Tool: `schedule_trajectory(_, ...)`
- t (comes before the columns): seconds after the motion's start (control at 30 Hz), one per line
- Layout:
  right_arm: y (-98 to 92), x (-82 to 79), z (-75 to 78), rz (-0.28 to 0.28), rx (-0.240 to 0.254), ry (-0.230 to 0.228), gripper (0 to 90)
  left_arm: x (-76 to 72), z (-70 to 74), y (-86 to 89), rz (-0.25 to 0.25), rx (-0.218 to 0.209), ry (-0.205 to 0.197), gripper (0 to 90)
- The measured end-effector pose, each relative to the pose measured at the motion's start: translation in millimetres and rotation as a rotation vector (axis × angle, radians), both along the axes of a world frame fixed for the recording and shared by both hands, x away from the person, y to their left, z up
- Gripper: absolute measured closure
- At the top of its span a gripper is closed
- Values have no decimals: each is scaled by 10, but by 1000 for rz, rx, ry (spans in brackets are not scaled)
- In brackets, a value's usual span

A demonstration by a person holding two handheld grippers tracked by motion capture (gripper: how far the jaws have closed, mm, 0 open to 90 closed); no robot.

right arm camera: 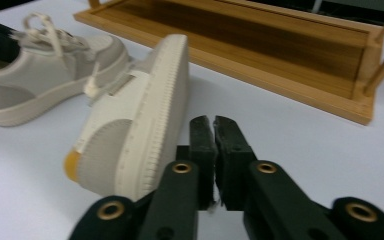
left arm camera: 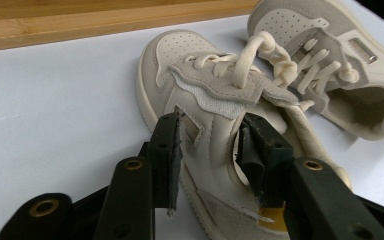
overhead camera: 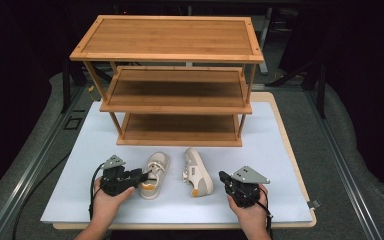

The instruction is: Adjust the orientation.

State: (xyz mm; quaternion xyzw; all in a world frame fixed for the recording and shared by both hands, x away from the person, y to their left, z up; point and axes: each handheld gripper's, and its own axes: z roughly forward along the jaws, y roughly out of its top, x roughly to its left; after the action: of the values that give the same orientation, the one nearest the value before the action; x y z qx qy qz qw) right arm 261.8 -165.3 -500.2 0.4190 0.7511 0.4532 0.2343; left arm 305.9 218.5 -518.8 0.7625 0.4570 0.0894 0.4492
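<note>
High view, white mat (overhead camera: pixel 280 150), dark room

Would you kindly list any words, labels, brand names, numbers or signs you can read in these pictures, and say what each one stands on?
None: no readable text on the left shoe, the right shoe, the wooden shoe rack or the white table mat.
The left gripper and the right gripper bear no legible marking either.
</note>
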Motion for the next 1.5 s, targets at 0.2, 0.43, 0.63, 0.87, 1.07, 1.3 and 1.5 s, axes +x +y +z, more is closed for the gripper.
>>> schedule_trajectory(0.2, 149, -18, -15, 63, -31, 4, 900, -9, -1, 18, -3, 13, -28, 563)
schedule_trajectory(0.43, 270, -9, -69, 121, -70, 12, 898, -16, -2, 28, -3, 15, -36, 544)
schedule_trajectory(0.63, 212, 2, -74, 87, -74, 14, 899, -23, 5, 34, -5, 14, -39, 543)
schedule_trajectory(0.87, 117, 38, -95, 47, -57, 23, 897, -31, 12, 43, -8, 7, -46, 534)
schedule_trajectory(1.07, -5, 110, -162, -8, -74, 52, 897, -24, 6, 54, -11, 1, -39, 527)
schedule_trajectory(1.3, -82, 213, -267, -39, -48, 138, 873, -21, 0, 56, -10, -6, -38, 525)
schedule_trajectory(1.5, -103, 206, -238, -64, -30, 125, 806, -23, -1, 55, -9, -5, -38, 525)
